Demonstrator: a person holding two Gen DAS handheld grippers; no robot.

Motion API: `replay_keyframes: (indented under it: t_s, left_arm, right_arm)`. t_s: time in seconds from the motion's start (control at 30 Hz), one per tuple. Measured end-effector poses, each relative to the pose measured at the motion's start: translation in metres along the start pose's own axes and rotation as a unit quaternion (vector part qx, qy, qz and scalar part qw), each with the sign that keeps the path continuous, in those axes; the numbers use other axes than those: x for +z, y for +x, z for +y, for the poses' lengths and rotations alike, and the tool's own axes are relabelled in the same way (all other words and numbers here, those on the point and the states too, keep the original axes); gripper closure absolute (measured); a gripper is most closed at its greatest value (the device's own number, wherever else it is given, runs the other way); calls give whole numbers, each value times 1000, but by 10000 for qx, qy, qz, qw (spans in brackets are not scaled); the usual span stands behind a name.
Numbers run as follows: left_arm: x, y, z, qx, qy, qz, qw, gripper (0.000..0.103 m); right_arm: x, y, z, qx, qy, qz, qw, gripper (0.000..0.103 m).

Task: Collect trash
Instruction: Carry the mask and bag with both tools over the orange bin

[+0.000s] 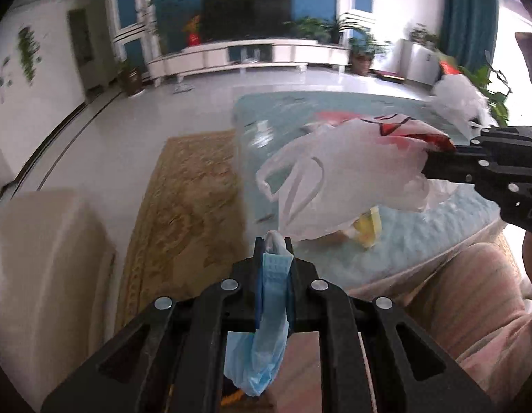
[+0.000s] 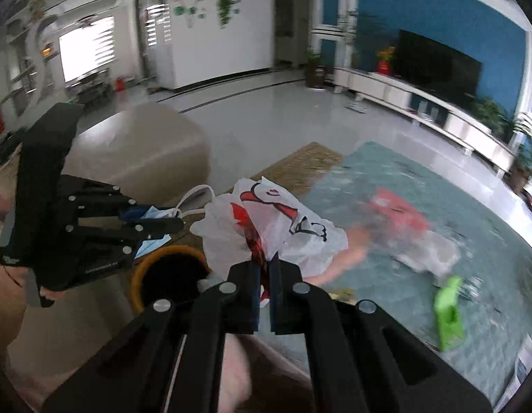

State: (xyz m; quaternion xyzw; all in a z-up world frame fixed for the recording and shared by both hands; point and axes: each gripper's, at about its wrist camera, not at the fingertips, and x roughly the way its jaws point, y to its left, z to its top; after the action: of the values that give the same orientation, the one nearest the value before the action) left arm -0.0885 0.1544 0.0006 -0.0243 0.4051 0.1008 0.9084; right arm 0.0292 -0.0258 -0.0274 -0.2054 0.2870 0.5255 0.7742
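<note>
Your left claw [image 1: 273, 258] pinches a limp blue face mask [image 1: 266, 337]; your right claw [image 2: 264, 275] grips a flimsy white plastic bag [image 2: 283, 227] (bunched neck), bin [image 2: 169, 275] at nine o'clock.

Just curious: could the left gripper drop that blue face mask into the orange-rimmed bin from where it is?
Probably yes: the left gripper holds the face mask just above the bin, nothing between.
</note>
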Motion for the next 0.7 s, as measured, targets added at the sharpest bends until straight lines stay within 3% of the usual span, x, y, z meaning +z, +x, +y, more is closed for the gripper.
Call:
replay_keyframes:
  t_s: [0.27,0.53,0.7]
  left_arm:
    - [-72,6,80,503,-636,654,9946,88]
    - [-127,42,140,719,-1366,1175,9810,88]
    - [-143,66,160,744,-1541,1355,9759,88]
  right_arm:
    - [9,93,70,1032,-542,803,9899,99]
    - [8,179,125,1330,-1039,1608,9724,99]
    - [11,217,145,1427,-1172,2038,9614,99]
